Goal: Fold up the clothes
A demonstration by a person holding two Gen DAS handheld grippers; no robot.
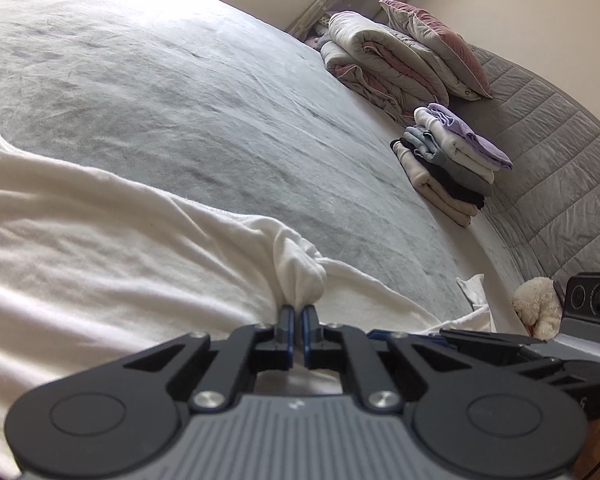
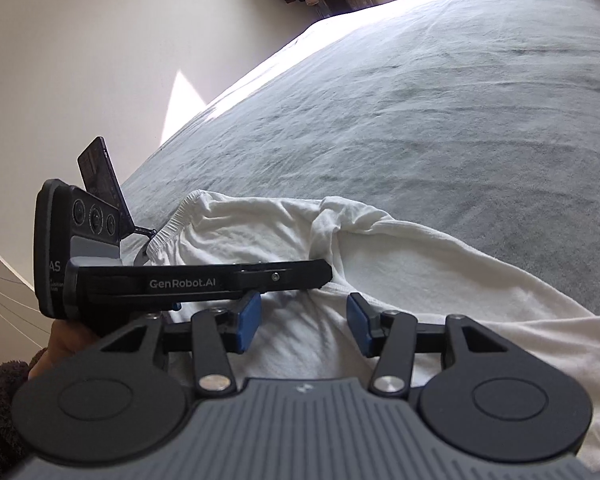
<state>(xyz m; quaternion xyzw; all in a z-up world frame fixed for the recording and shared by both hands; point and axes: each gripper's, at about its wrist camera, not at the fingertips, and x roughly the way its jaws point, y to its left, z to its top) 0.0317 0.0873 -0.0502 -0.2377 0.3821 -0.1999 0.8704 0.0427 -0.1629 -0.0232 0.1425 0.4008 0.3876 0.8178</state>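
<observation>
Right now the left gripper (image 1: pixel 299 314) has its jaws pressed together on a bunched fold of the white garment (image 1: pixel 100 248), which lies spread over the near part of the grey bed cover (image 1: pixel 220 120). Seen from the right wrist, the right gripper (image 2: pixel 304 320) hangs just above the same white garment (image 2: pixel 440 280) with its blue-padded jaws spread and nothing between them; whether the pads brush the cloth is hard to tell from this angle. The left gripper (image 2: pixel 284 276) crosses that view from the left, and an elastic-looking hem of the garment lies just beyond it. A hand (image 2: pixel 66 340) in a dark fuzzy sleeve (image 2: pixel 0 412) holds it. Along the far side of the bed, against a quilted grey headboard (image 1: pixel 560 184), sits a stack of folded clothes (image 1: pixel 452 160), with a rolled duvet (image 1: pixel 384 64) and a pillow (image 1: pixel 436 44) beyond it.
</observation>
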